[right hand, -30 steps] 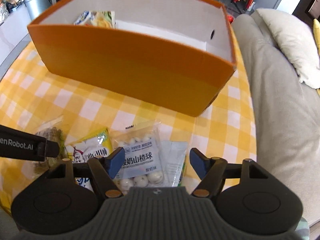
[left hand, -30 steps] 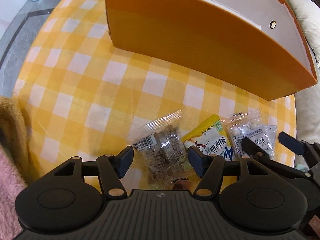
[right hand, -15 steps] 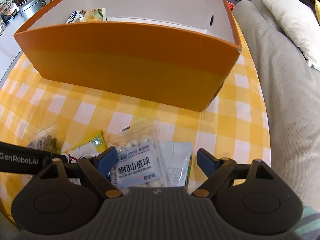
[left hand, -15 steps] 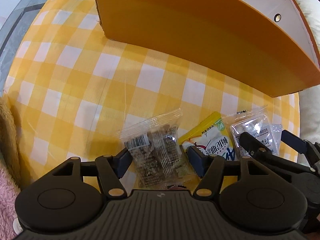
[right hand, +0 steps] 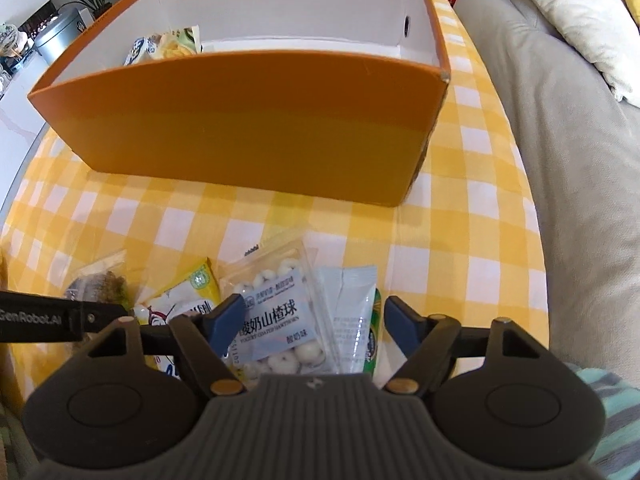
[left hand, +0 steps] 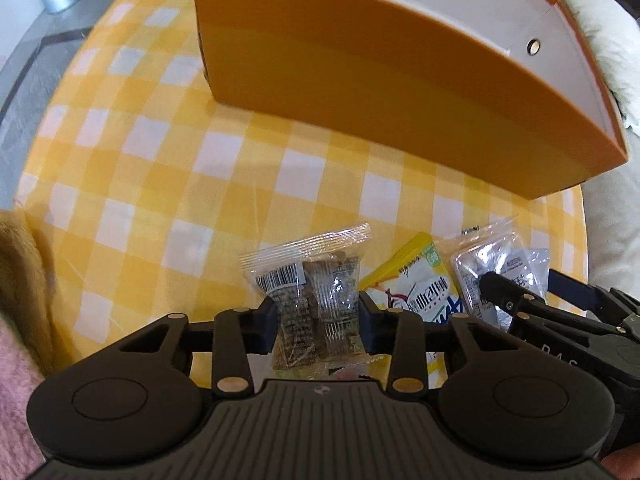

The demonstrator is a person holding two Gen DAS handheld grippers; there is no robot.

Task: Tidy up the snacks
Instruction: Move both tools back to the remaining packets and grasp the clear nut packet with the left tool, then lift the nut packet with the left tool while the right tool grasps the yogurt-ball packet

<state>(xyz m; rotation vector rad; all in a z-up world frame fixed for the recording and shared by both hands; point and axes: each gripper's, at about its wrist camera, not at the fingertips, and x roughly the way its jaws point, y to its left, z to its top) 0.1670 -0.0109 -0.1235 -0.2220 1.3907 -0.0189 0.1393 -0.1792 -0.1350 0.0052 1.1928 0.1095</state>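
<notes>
Now the left gripper [left hand: 318, 330] is closing its jaws on the clear plastic packet of dark brown snack pieces with a barcode label [left hand: 310, 280], where a second ago they stood wide to either side of it. The blue-black pads press into the packet's sides and the film bunches between them, so it looks clenched on that packet, though the packet seems to lie low on the yellow-and-white checked tablecloth [left hand: 152, 148] with no clear sign of a lift.

The right gripper [right hand: 314, 320] is closing too, after widening a touch half a second back, but its pads stand clear of everything. Between them lie the clear bag of white yoghurt-coated balls with a pale blue label [right hand: 276, 316] and, partly under it, a pale blue-white sachet [right hand: 352, 304]; neither is pinched yet.

Just between the two grippers sits the yellow-and-white snack pouch with blue lettering [left hand: 416, 280], untouched.

Beyond the packets stands the large orange cardboard box with a white inside [right hand: 248, 128], apart from them across a strip of cloth. One colourful snack bag [right hand: 168, 46] is already leaning in its far left corner, and the rest of the floor looks free.

So I judge the task early: one snack boxed, one newly gripped for the carry, and the right side about to take a second. The stacked sachet may ride along with the bag
</notes>
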